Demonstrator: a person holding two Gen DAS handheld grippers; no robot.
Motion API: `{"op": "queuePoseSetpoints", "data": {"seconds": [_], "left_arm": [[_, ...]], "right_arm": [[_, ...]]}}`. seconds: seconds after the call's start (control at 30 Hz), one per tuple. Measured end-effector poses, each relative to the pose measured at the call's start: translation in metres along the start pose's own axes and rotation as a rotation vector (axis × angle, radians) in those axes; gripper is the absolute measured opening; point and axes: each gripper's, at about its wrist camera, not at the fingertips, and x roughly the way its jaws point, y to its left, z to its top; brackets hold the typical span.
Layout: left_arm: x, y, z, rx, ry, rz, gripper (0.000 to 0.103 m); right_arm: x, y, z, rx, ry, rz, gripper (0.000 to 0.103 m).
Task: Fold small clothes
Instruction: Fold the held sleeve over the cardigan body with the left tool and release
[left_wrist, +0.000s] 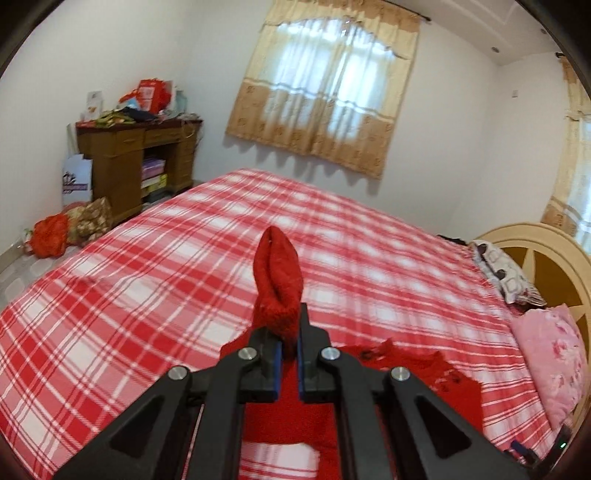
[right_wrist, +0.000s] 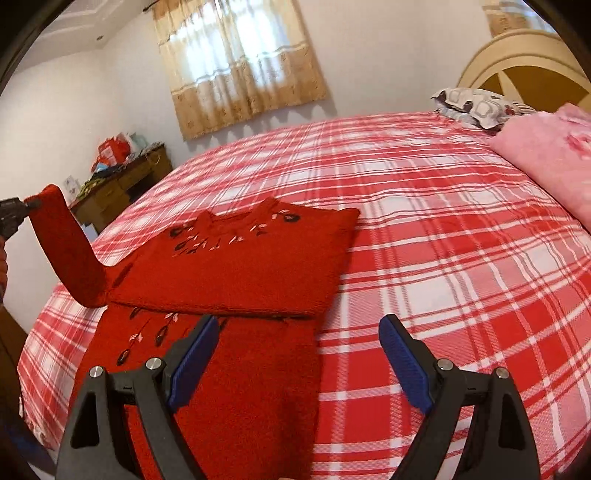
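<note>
A small red knitted sweater (right_wrist: 236, 266) with embroidered leaves lies on the red-and-white plaid bed (right_wrist: 443, 240); its top part is folded over the lower part. My left gripper (left_wrist: 290, 332) is shut on the cuff of the sweater's sleeve (left_wrist: 279, 280), which stands up past the blue pads. In the right wrist view that sleeve (right_wrist: 64, 251) is lifted up and to the left of the body, with the left gripper (right_wrist: 31, 203) at its end. My right gripper (right_wrist: 297, 325) hangs open above the sweater's near right edge with nothing between its fingers.
A pink floral pillow (right_wrist: 546, 155) and a grey patterned pillow (right_wrist: 476, 105) lie by the cream headboard (right_wrist: 517, 51). A cluttered wooden desk (left_wrist: 140, 155) stands at the far left wall, with bags (left_wrist: 51, 236) on the floor. A curtained window (left_wrist: 325, 92) faces the bed.
</note>
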Motion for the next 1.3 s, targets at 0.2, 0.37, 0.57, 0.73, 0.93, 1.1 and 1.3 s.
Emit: {"op": "queuePoseSetpoints", "data": {"seconds": [0.2,0.37,0.57,0.73,0.93,1.1,1.3], "left_arm": [[-0.002,-0.038,0.007,0.033,-0.017,-0.046,0.006],[-0.002,-0.065,0.012,0.028,-0.025,-0.095,0.006],[0.0,-0.105,0.014,0.039,-0.024,-0.164,0.006],[0.001,-0.135,0.008,0.067,-0.021,-0.21,0.006],[0.011,-0.164,-0.002,0.082,0.002,-0.249,0.006],[0.022,-0.194,-0.026,0.125,0.028,-0.284,0.006],[0.041,-0.243,-0.081,0.281,0.041,-0.26,0.006]], "right_arm": [[-0.004,-0.002,-0.004,0.005,-0.039,0.033,0.089],[0.001,0.001,-0.01,0.001,-0.026,0.055,0.089],[0.004,0.005,-0.014,-0.008,-0.02,0.061,0.089],[0.005,0.004,-0.015,0.006,-0.016,0.063,0.089],[0.009,0.006,-0.018,0.003,-0.003,0.064,0.089],[0.014,0.005,-0.02,0.011,0.015,0.064,0.089],[0.017,0.0,-0.022,0.037,0.027,0.064,0.089]]}}
